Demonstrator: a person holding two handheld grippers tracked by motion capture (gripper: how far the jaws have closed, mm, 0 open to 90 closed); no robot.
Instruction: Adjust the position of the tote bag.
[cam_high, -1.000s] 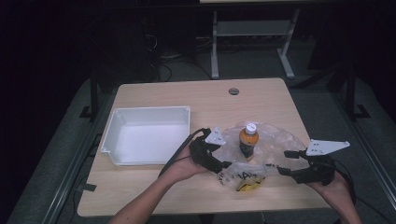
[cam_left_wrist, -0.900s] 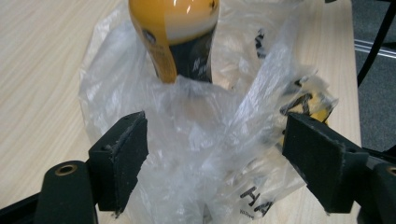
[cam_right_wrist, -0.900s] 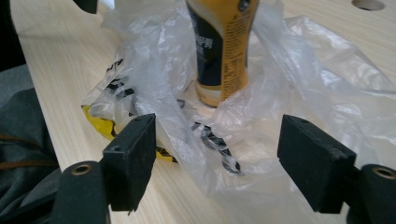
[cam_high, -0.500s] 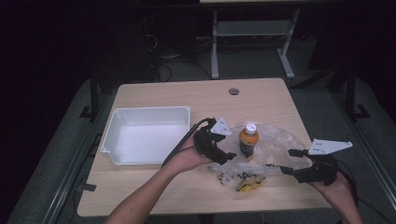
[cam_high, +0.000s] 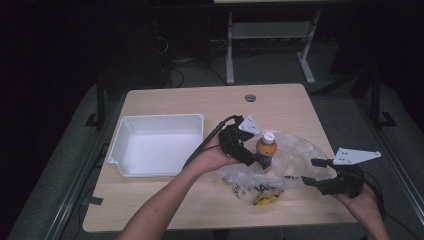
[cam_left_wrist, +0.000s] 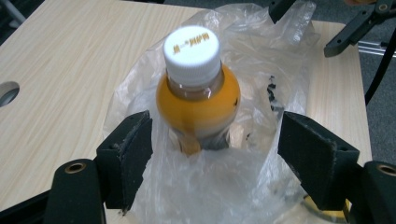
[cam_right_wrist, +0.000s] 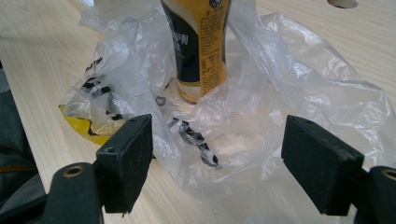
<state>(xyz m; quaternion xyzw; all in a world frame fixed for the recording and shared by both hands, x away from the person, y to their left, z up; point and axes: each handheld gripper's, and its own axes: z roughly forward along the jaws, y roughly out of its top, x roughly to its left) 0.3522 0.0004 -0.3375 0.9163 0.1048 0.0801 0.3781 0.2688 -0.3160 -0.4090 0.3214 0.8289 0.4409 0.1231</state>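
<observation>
Since the earlier frames the left tongs (cam_high: 257, 157) have moved away from the near edge of the clear plastic bag (cam_high: 295, 160) and up toward the orange drink bottle (cam_high: 265, 150); the right tongs (cam_high: 314, 172) have kept their place, and their jaws have just been opening, with only crumpled bag film lying between them.

Left tongs: jaws spread, one on either side of the bottle's lower body, both pads (cam_left_wrist: 128, 156) clear of it — bag film bunches up in the gap in front of the bottle. No grip on the bottle as seen in the left gripper view.

Right tongs: jaws spread wide, low over the worktop (cam_high: 200, 100), pointed at the bag from the person's right. Loose film sits between the pads; neither pad presses on it.

Bottle: upright, white cap (cam_left_wrist: 192, 49) on, orange liquid up to the neck, dark and yellow label (cam_right_wrist: 201, 42) on the lower body. It stands inside the opened bag, which lies spread on the worktop right of centre. Bag carries black print, and something yellow (cam_high: 265, 197) shows at its near edge.

White plastic bin (cam_high: 155, 150) sits on the left half of the worktop, apart from the bag — the left forearm (cam_high: 165, 205) crosses in front of its near right corner.
</observation>
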